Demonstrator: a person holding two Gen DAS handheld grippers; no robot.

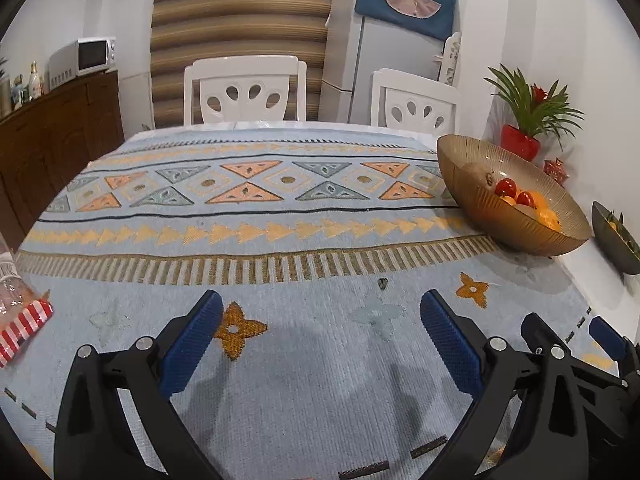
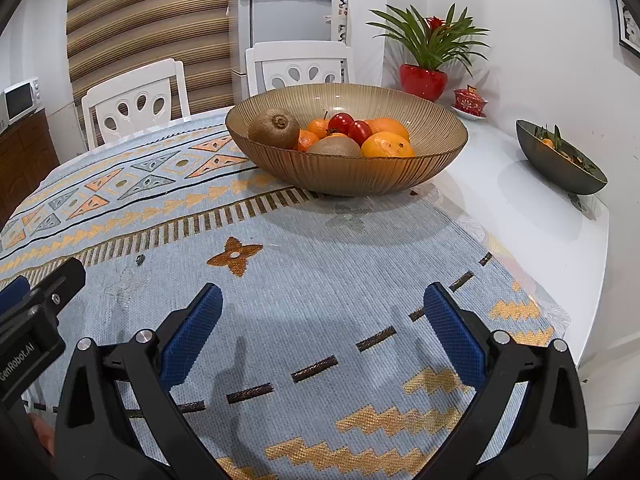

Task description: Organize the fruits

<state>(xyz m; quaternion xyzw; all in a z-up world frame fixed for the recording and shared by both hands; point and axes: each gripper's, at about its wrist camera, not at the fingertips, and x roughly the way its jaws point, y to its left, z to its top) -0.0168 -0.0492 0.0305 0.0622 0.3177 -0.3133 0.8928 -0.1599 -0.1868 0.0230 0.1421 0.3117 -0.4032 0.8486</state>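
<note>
A ribbed amber glass bowl (image 2: 348, 172) stands on the patterned tablecloth, ahead of my right gripper; it also shows at the right in the left wrist view (image 1: 472, 196). It holds two kiwis (image 2: 274, 128), several oranges (image 2: 387, 146) and two red tomatoes (image 2: 350, 126). My left gripper (image 1: 322, 308) is open and empty, low over the cloth. My right gripper (image 2: 322, 302) is open and empty, low over the cloth, short of the bowl. The right gripper also shows at the lower right of the left wrist view (image 1: 568, 344).
A dark bowl (image 2: 560, 164) with small fruit and leaves stands at the right on the white table near the wall. A red potted plant (image 2: 424, 76) and a red lidded cup (image 2: 470, 100) stand behind. A red-striped packet (image 1: 22, 324) lies at the left. Two white chairs (image 1: 244, 92) stand behind the table.
</note>
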